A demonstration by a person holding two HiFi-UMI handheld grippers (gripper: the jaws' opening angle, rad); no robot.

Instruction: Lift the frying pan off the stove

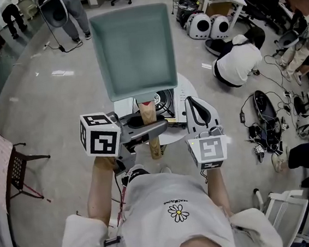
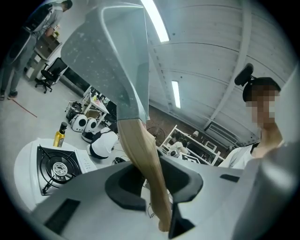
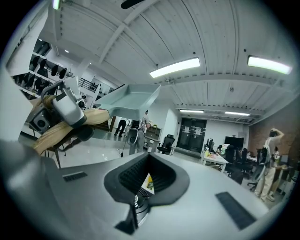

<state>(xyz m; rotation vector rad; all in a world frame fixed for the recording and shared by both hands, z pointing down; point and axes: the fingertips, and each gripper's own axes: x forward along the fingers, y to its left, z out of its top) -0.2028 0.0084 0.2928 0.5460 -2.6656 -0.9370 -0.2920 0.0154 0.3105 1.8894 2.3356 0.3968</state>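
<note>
Gripping 1 wooden handle between clamped jaws, the left gripper held 1 square grey-green frying pan in the air, clear of 1 gas stove. The stove sat on 1 round white table with 1 yellow bottle beyond it. Of the 2 grippers, the right gripper was closed and empty, just beside the left. Both bare forearms reached forward, the left hand under its marker cube.
</note>
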